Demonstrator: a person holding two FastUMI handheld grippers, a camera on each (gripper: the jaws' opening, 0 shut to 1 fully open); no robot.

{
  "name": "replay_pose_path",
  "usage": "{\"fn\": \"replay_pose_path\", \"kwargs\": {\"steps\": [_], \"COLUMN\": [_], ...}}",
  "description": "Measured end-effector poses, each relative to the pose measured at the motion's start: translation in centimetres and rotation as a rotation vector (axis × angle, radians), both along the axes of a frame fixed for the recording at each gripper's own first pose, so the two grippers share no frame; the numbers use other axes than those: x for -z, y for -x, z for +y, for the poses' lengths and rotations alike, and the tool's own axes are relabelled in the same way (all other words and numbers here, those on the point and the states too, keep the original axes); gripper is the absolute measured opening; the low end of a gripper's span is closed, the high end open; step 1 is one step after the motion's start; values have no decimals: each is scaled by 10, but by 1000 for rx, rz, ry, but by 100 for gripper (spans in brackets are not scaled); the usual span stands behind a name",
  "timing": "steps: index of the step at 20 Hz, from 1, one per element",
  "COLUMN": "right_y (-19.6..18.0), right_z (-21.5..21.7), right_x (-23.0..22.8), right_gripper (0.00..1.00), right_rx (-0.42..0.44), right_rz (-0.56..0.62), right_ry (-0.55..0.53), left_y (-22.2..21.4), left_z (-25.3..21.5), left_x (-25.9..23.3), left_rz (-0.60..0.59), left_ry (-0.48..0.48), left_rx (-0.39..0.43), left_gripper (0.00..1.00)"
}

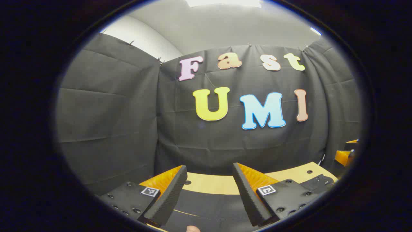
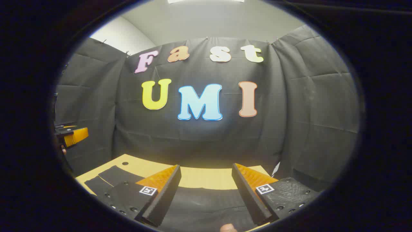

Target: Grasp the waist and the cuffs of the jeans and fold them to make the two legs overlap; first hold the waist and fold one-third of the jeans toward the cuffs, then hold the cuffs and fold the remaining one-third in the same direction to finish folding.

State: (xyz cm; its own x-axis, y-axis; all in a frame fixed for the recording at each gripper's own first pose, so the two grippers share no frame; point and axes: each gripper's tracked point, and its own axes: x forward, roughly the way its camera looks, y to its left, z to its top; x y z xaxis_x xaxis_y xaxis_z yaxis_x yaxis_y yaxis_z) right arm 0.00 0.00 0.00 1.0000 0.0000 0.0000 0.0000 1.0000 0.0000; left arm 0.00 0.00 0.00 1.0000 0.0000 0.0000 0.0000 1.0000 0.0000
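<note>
One worktop (image 2: 199, 177), pale wood, carries one pair of dark jeans (image 2: 206, 199) laid flat, seen below both claws. Two claws: left claw (image 1: 209, 190) & right claw (image 2: 206, 190), each spread wide w/ nothing between the fingers, held just above the jeans, facing the booth wall.

The left gripper view was aimed level over the table (image 1: 209, 184) toward the booth's back wall (image 1: 225, 145), from the left. The right gripper view was aimed at the same back wall from farther right. The table edge and dark jeans (image 2: 206, 199) were shared by the 2 views.
</note>
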Motion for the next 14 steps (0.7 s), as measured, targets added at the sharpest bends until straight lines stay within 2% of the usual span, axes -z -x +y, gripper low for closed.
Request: {"fn": "replay_pose_path", "kwargs": {"steps": [1,2,3,4,5,10,11,12,13,14], "right_y": [-1,-2,-1,-1,0,-3,-4,-7,-9,-9], "right_z": [0,-1,-1,-2,-4,-15,-21,-31,-43,-55], "right_x": [1,1,2,5,6,16,20,28,42,54], "right_gripper": [95,95,95,95,95,95,95,95,95,95], "right_rx": [0,1,3,5,9,38,51,74,97,122], "right_rz": [3,4,6,11,14,42,55,85,133,187], "right_ry": [-1,-1,-2,-4,-7,-35,-42,-64,-113,-183], "left_y": [0,0,0,-1,-1,-11,-13,-17,-16,-16], "left_z": [2,5,8,10,12,29,31,33,34,35], "left_x": [2,5,7,10,14,41,55,74,97,120], "left_rz": [7,15,22,31,40,121,159,218,295,378], "left_ry": [7,14,21,28,34,114,150,195,251,317], "left_rx": [-7,-13,-18,-22,-28,-68,-66,-55,-44,-32], "left_gripper": [95,90,95,90,95,90,90,95,95,89]}}
